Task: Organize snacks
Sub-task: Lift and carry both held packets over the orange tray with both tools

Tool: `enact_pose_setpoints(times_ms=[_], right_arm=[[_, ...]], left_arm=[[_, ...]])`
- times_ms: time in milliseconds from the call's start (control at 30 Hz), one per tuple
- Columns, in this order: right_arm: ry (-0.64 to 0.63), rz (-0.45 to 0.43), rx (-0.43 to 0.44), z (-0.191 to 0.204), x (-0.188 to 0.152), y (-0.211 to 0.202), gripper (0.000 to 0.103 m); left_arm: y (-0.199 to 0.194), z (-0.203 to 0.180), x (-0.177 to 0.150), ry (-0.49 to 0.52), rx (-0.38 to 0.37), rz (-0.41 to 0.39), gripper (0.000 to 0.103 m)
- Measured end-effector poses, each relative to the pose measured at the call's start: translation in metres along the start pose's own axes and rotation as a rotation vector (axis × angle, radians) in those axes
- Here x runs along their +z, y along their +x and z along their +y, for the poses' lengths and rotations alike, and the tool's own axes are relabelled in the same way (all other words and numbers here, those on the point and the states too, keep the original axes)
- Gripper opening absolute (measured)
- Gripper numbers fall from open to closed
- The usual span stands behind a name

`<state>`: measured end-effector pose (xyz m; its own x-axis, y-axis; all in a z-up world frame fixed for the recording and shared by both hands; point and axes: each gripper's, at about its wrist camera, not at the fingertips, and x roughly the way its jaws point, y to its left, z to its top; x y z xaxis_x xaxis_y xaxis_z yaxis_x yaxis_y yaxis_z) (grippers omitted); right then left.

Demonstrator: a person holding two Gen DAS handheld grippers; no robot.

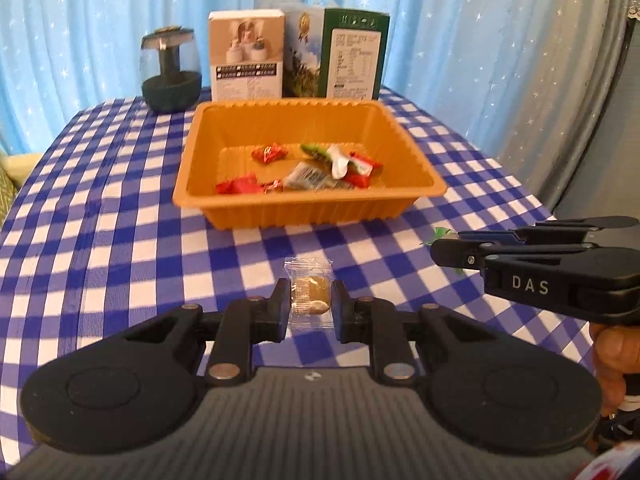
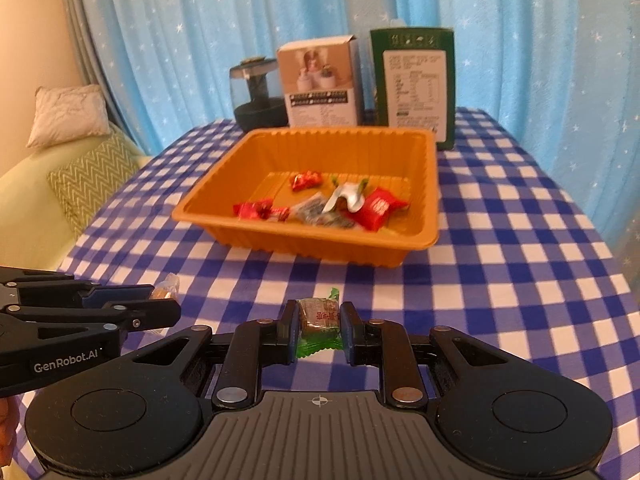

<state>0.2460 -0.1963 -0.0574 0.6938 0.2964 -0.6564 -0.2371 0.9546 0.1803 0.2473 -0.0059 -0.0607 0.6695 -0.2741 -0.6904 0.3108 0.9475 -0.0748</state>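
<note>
The left gripper point(image 1: 310, 306) is closed on a clear-wrapped candy point(image 1: 309, 292) with a brownish piece inside, at the lower centre of the left wrist view. The right gripper point(image 2: 319, 330) is closed on a green-wrapped candy point(image 2: 319, 322), at the lower centre of the right wrist view. Each gripper also shows side-on in the other's view: the right one at the right edge of the left wrist view, with a hand point(image 1: 610, 364) beneath it, and the left one at the lower left of the right wrist view.

Above both grippers in frame, an orange tray point(image 1: 248, 210) sits on the desk point(image 1: 100, 208), which is covered in blue-and-white checked cloth. Several wrapped snacks point(image 1: 320, 170) lie on the tray's floor, red, green, white and silver, mostly toward its nearer and right part. The checked cloth between the grippers and the tray's near wall carries nothing.

Behind the tray, at the upper centre, stand a white box point(image 1: 247, 56) and a green box point(image 1: 352, 56), just beside each other. To their left stands a dark-based glass jar-like object point(image 1: 170, 70). A blue starred curtain point(image 1: 80, 20) fills the background. In the right wrist view a sofa point(image 2: 36, 200) with cushions point(image 2: 68, 114) shows at the left edge.
</note>
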Motion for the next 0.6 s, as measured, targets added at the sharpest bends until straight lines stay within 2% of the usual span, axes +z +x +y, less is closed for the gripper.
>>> enact_pose_setpoints(times_ms=[200,600], right_arm=[[0.012,-0.058,-0.015,-0.014,0.018,-0.013,0.022],[0.079,-0.121,-0.024,-0.033,0.057,-0.012,0.022]], left_arm=[[-0.003,-0.004,0.02,0.019,-0.001,-0.033,0.019],[0.002,0.002,0.074,-0.039,-0.002,-0.122,0.019]])
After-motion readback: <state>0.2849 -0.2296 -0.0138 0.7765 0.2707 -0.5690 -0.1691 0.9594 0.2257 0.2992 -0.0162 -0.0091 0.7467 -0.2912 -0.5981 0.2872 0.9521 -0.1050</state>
